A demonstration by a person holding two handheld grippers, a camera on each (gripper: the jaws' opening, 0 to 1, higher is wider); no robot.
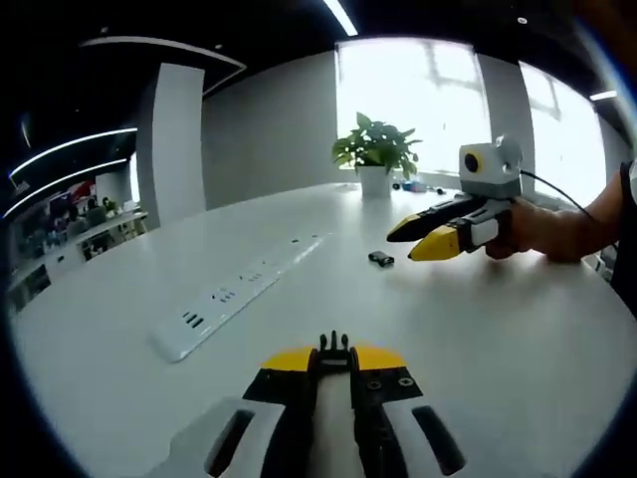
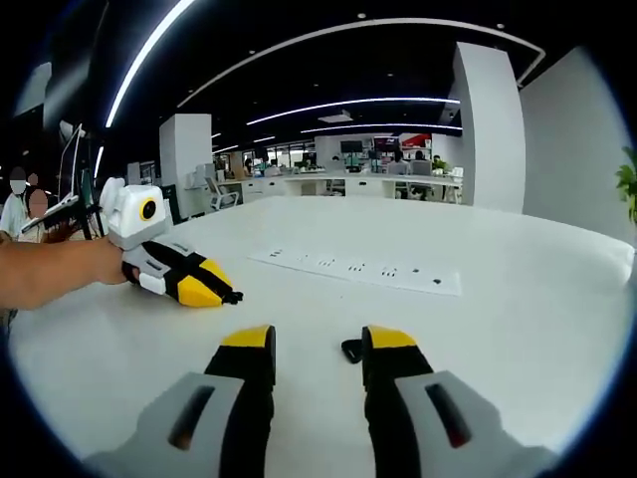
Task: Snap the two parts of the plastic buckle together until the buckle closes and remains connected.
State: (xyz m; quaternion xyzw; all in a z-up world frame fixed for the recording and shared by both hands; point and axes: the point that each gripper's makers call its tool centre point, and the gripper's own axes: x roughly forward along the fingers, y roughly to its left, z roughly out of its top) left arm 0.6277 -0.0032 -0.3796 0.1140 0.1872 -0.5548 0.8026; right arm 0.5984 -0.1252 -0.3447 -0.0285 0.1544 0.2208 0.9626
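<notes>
My left gripper [image 1: 333, 360] is shut on one black buckle part [image 1: 333, 346], whose prongs stick out past the yellow tips. The other black buckle part [image 1: 380, 259] lies on the white table [image 1: 518, 349], just ahead of my right gripper [image 1: 405, 247], which is held low and open. In the right gripper view this loose part [image 2: 351, 350] rests on the table between the jaws of my right gripper [image 2: 318, 344], close to the right one and not clamped. At the left there, my left gripper [image 2: 224, 292] holds its buckle part [image 2: 232, 296] at the tip.
A long white power strip [image 1: 239, 294] lies across the table [image 2: 358, 269]. A potted plant [image 1: 376, 149] stands at the far edge by the window. A person's hand [image 2: 60, 269] holds the left gripper. Office desks stand further back.
</notes>
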